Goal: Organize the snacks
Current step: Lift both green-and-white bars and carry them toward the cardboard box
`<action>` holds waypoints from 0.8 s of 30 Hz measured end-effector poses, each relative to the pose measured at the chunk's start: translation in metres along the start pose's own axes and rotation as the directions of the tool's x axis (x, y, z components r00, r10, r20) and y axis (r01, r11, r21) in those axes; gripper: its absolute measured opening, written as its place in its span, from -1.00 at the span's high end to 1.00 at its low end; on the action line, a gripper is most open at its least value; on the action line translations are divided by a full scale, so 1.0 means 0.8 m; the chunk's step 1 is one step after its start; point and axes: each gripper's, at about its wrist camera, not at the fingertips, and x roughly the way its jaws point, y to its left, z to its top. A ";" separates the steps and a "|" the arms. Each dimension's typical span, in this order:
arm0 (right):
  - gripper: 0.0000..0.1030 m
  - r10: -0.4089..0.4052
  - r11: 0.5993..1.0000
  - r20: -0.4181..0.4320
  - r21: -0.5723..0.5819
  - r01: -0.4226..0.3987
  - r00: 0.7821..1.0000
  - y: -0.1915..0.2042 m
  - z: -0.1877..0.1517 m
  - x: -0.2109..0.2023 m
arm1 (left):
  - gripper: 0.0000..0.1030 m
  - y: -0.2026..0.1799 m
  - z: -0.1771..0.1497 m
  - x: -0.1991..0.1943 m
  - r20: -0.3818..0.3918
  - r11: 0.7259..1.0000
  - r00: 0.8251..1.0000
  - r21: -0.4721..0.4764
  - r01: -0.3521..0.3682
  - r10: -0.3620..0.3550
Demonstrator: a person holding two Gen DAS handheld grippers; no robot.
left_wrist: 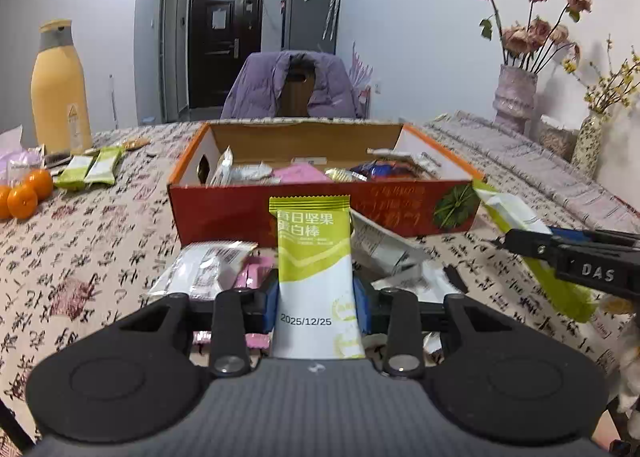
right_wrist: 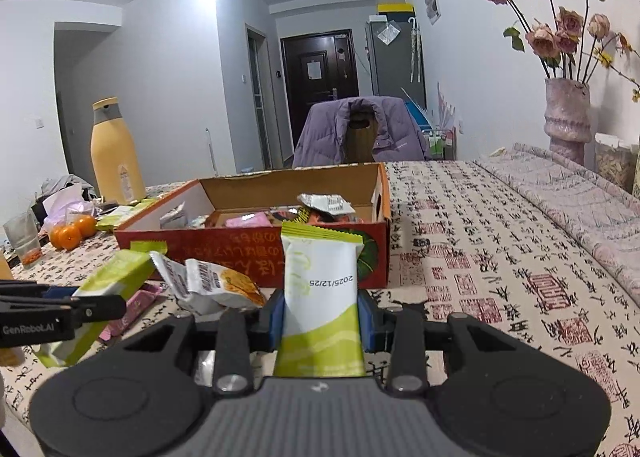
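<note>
2 grippers, each clamping 1 green-and-white snack bar.

The left gripper is pinching a snack bar upright between its blue pads, just short of the orange box. The right gripper is gripping a second bar likewise, date side showing, before the same box, above loose packets lying on the tablecloth.

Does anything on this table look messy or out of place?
Yes. Several snack packets lie in a loose, overlapping heap in front of the red box instead of inside it. More green packets sit scattered near the oranges.
</note>
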 end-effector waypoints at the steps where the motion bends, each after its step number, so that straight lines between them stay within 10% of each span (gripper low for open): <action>1: 0.31 0.001 1.000 0.004 -0.003 -0.001 1.000 0.002 0.001 0.000 | 0.28 -0.001 0.002 -0.002 0.007 1.000 1.000 0.003 0.003 -0.003; 24: 0.31 0.052 0.997 0.134 -0.062 -0.045 0.990 0.039 0.105 0.069 | 0.28 -0.006 0.114 0.027 0.186 1.000 0.982 0.014 0.023 -0.025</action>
